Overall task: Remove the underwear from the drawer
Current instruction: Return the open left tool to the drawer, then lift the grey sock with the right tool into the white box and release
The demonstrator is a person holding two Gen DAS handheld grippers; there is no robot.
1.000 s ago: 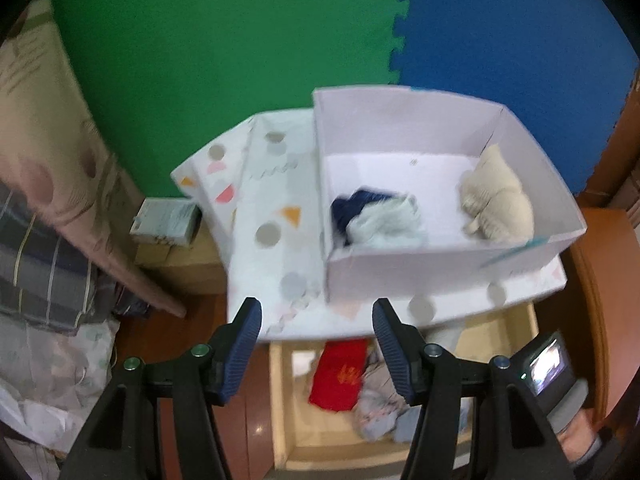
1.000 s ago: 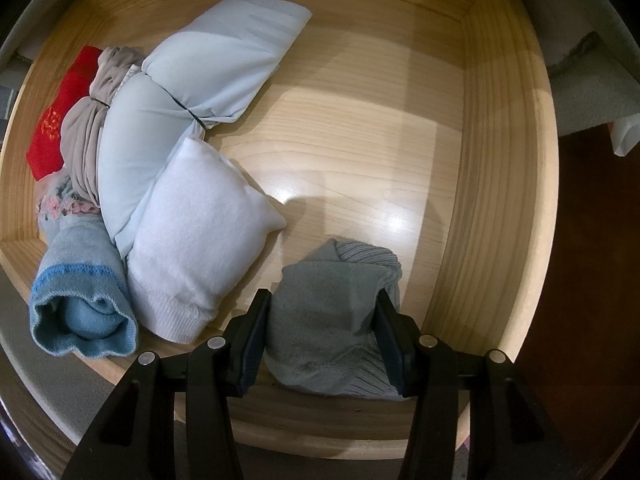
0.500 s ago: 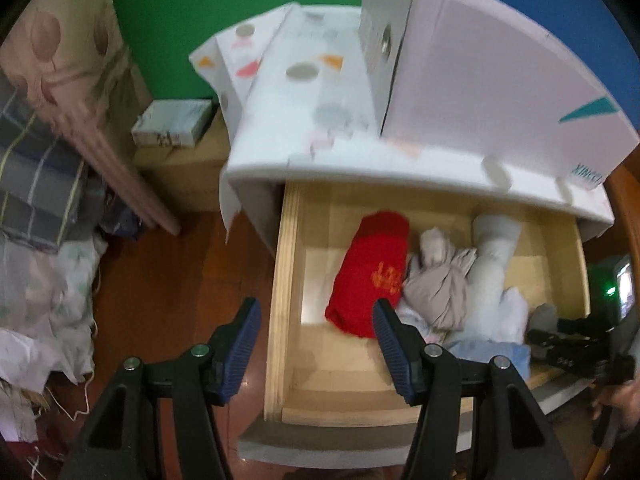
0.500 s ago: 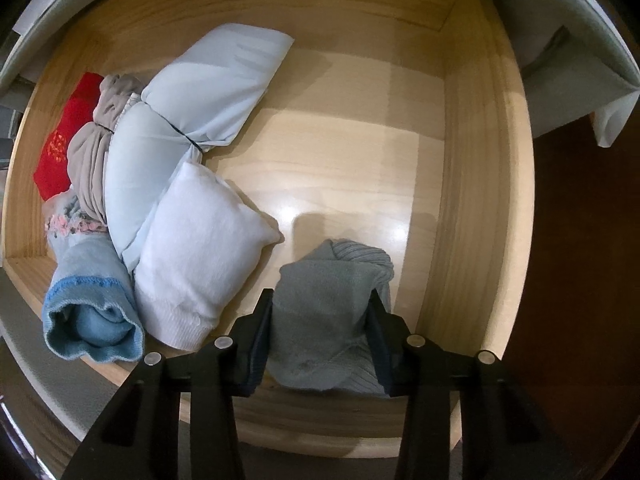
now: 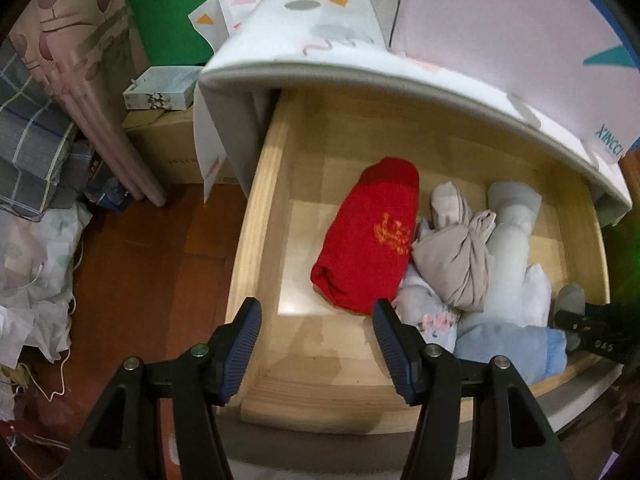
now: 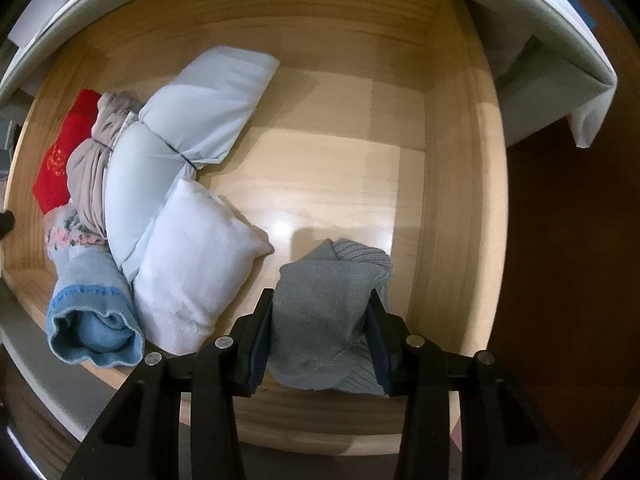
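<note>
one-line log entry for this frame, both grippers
phase: grasp in drawer | right gripper: shut on grey bundle | left gripper: open, empty, over drawer near red bundle

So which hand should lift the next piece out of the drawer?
Right. The right tongs are already shut on the grey bundle near the drawer's front. The left tongs are open, holding nothing.

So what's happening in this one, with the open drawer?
A person with a handheld gripper in each hand is emptying a wooden drawer of rolled clothing. The right gripper has its jaws closed on a grey rolled bundle at the drawer's front right. The left gripper hovers open over the front left, near a red roll.
</note>
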